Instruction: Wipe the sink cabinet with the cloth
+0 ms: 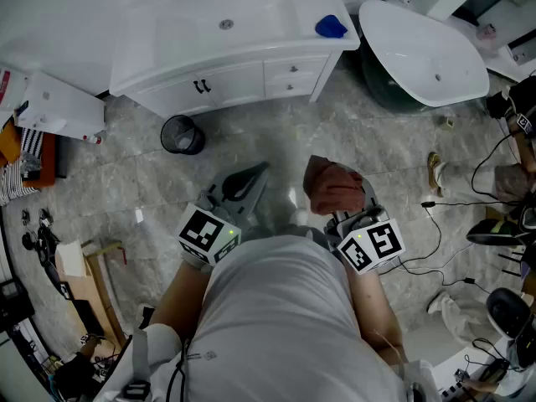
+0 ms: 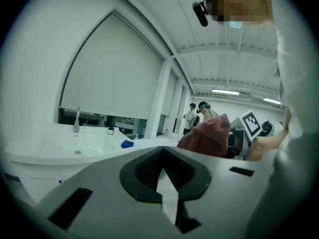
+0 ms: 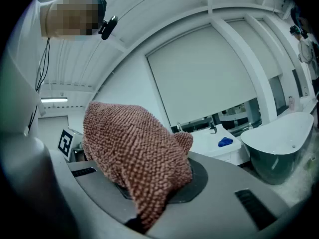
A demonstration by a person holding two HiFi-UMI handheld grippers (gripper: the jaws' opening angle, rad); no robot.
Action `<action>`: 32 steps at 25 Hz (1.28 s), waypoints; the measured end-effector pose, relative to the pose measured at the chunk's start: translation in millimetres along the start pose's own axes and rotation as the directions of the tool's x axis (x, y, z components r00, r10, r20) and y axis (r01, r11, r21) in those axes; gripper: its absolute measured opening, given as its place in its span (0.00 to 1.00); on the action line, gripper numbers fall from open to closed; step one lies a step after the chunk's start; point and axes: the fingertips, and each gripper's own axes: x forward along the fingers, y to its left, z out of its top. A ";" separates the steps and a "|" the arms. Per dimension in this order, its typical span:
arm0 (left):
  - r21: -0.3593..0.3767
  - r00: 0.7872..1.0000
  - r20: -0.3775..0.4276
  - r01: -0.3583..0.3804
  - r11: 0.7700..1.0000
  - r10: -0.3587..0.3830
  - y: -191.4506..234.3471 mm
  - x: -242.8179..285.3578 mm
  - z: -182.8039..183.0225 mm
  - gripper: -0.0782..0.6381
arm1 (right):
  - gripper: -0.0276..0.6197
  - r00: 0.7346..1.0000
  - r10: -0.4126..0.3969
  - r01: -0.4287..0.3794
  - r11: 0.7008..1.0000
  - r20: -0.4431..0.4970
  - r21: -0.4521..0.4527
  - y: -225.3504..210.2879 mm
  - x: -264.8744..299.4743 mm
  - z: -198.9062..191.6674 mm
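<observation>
The white sink cabinet [image 1: 226, 78] stands at the far side of the floor, well ahead of both grippers; it also shows in the left gripper view [image 2: 55, 156] and small in the right gripper view [image 3: 215, 148]. A reddish-brown nubby cloth [image 1: 332, 187] [image 3: 135, 151] is bunched between the jaws of my right gripper [image 1: 356, 208], which is shut on it. The cloth hides those fingertips. My left gripper [image 1: 253, 175] [image 2: 166, 180] is held beside it, shut, with nothing in it. The cloth [image 2: 207, 136] shows at its right.
A blue object [image 1: 331, 27] lies on the cabinet top's right end. A white bathtub [image 1: 423, 53] stands to the right of the cabinet. A black bin [image 1: 182, 134] sits on the marble floor before the cabinet. Cables and gear [image 1: 469, 224] crowd the right; other people [image 2: 202, 114] stand far off.
</observation>
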 end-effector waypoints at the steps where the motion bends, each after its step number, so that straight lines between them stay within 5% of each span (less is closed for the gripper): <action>1: 0.002 1.000 -0.003 -0.003 1.000 0.003 -2.9 3.7 0.1 0.12 | 0.10 1.000 0.002 -0.002 1.000 -0.001 0.000 -3.9 -2.9 1.2; 18: 0.000 0.991 -0.077 -0.107 0.994 0.106 -45.4 61.1 -20.6 0.13 | 0.10 0.999 0.054 -0.054 0.989 0.004 0.139 -81.1 -36.5 -0.5; 32: -0.062 0.992 -0.094 -0.089 0.994 0.083 41.3 92.1 -25.0 0.13 | 0.10 0.997 0.039 -0.027 0.981 -0.061 0.194 -105.5 50.3 -10.3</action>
